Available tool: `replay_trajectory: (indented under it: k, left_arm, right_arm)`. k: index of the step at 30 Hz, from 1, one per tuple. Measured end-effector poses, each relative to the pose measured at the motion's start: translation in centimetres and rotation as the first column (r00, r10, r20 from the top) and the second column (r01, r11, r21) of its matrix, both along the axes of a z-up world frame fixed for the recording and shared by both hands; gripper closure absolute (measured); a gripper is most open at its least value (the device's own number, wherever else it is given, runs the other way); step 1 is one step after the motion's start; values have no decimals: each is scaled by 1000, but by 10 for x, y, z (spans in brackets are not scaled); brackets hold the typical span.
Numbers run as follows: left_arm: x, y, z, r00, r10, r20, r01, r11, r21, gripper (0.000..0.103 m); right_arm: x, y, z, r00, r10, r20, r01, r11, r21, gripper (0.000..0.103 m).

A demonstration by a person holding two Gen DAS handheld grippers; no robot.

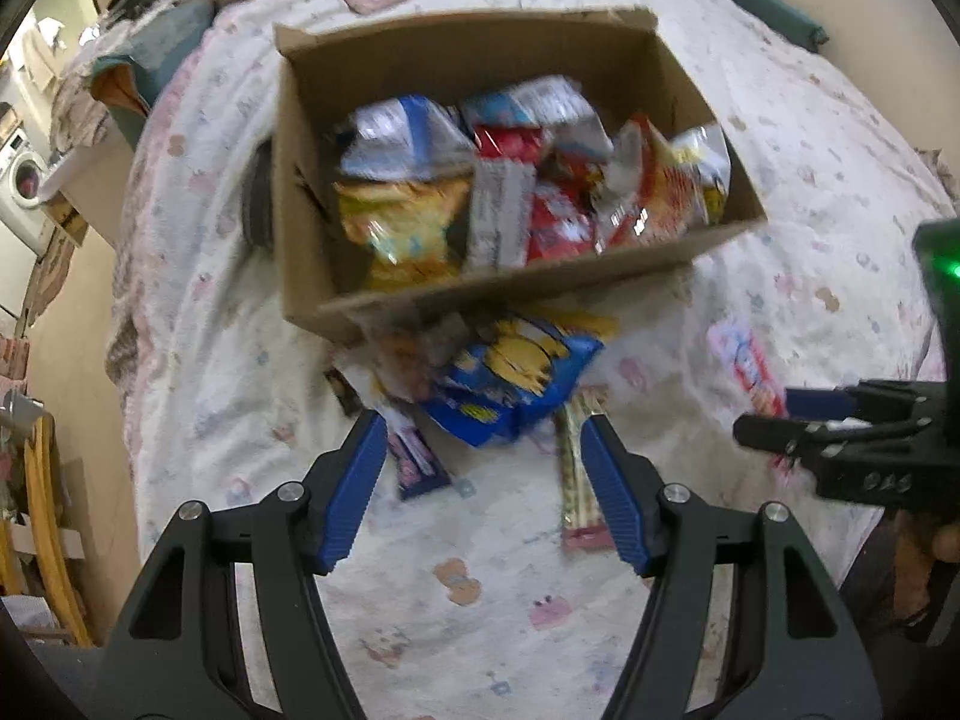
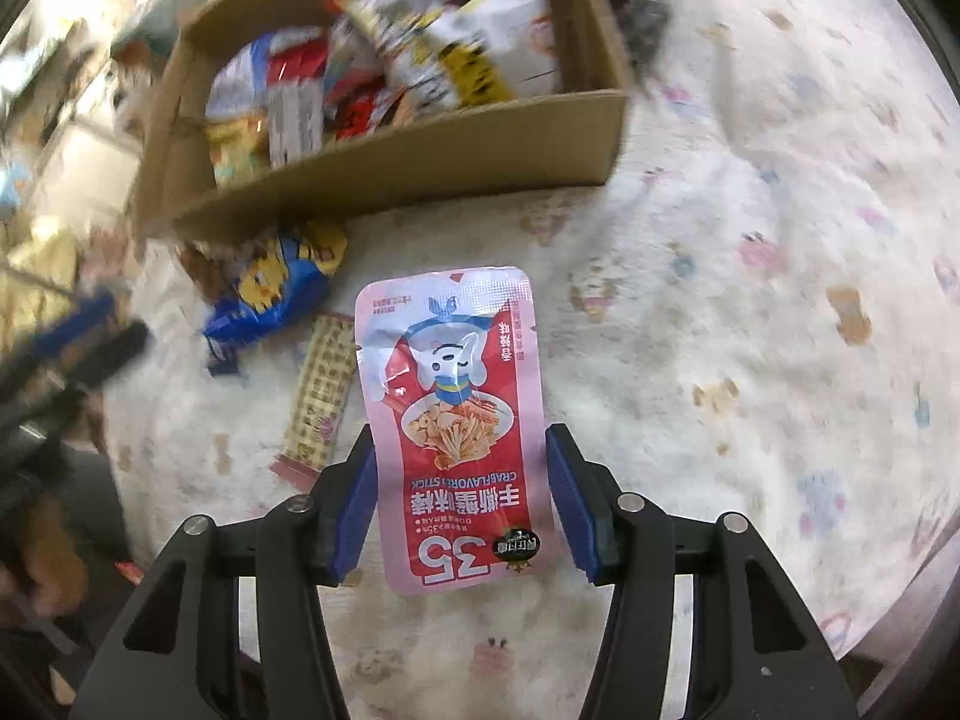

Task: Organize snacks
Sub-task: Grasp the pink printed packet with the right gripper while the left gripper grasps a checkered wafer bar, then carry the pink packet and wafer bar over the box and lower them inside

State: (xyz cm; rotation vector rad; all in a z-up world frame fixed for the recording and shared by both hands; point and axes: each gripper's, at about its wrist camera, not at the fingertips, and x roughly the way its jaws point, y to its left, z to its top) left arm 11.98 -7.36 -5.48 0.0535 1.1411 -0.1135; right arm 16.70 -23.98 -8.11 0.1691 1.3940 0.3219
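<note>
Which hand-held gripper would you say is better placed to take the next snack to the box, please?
Right: the right hand-held gripper already brackets the pink crab-stick pouch, below the brown cardboard box; the left hand-held gripper is open, empty.

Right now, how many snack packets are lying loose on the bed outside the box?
4 clear: blue-yellow bag by the box, purple bar and striped stick pack before the left gripper, pink crab-stick pouch straddled by the right gripper. More may hide beside the bag.
</note>
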Motion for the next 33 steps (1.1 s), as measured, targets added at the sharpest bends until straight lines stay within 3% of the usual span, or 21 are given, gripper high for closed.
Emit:
replay_trajectory:
  k: [6, 10, 19, 22, 25, 27, 33]
  left_arm:
    - [0, -18, -13, 999, 29, -44, -29, 1000, -3, 39]
    - [7, -37, -31, 990, 47, -133, -52, 998, -40, 39]
    - [25, -71, -77, 958, 78, -275, -72, 997, 32, 40]
    - [29, -76, -88, 954, 57, -295, -46, 998, 44, 60]
    - [30, -76, -91, 949, 65, -310, -56, 998, 38, 66]
    - [31, -76, -90, 947, 72, -314, -64, 997, 37, 80]
    - [24, -82, -73, 955, 34, -294, -32, 999, 11, 80]
  right_arm:
    - [-6, -35, 19, 997, -65, 36, 64, 997, 42, 47]
    - [-14, -62, 33, 991, -121, 59, 116, 990, 80, 47]
    - [-19, -69, 31, 982, -184, 52, 176, 976, 129, 47]
    - [-17, -70, 32, 981, -188, 56, 179, 973, 145, 47]
    - [-16, -66, 32, 981, -186, 60, 176, 973, 151, 47]
    - [-16, -65, 33, 981, -185, 64, 173, 973, 154, 47]
    - [-15, -58, 38, 982, -170, 81, 156, 976, 155, 47]
